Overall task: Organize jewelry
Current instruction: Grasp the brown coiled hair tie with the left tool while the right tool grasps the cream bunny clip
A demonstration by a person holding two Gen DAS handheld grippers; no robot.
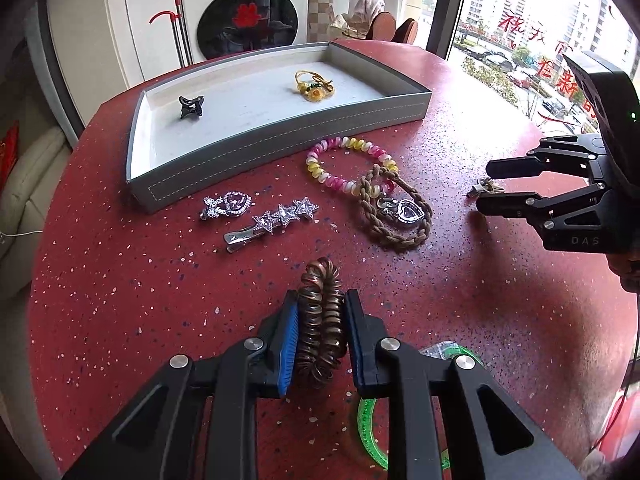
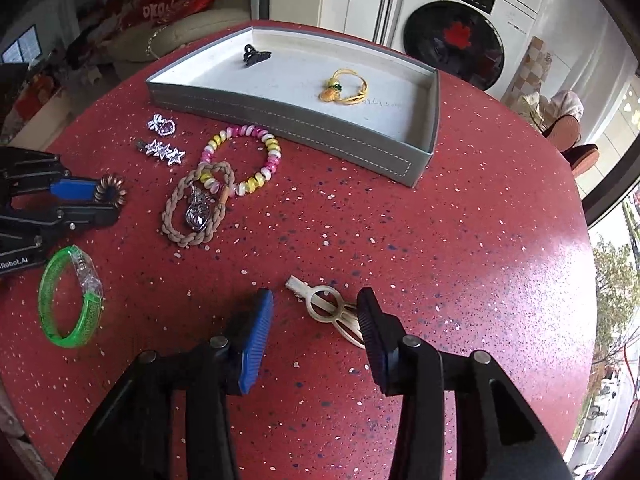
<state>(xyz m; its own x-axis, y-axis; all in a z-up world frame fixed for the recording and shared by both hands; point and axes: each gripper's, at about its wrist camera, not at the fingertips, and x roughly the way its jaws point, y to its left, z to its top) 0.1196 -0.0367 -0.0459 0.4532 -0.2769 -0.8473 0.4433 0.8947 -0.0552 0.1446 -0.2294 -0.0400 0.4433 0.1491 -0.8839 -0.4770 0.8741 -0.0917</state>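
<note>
On the red speckled tabletop (image 1: 160,300), left gripper (image 1: 320,332) is clamped on a brown spiral coil hair tie (image 1: 320,320), both pads pressing its sides. Soft, springy, light; judged to squash rather than slip, so a mid-coil hold suits. Right gripper (image 2: 316,320) stands apart around a cream flat plastic hair clip (image 2: 332,308); far pad beside it, not gripping. Clip thin, stiff, lies flat: take across its edges. Grey stitched tray (image 1: 280,136) holds two pieces already

The left gripper (image 1: 320,320) points steeply down, its pads pressed on a brown spiral hair tie (image 1: 320,322). The right gripper (image 2: 316,320) points steeply down, jaws apart.
</note>
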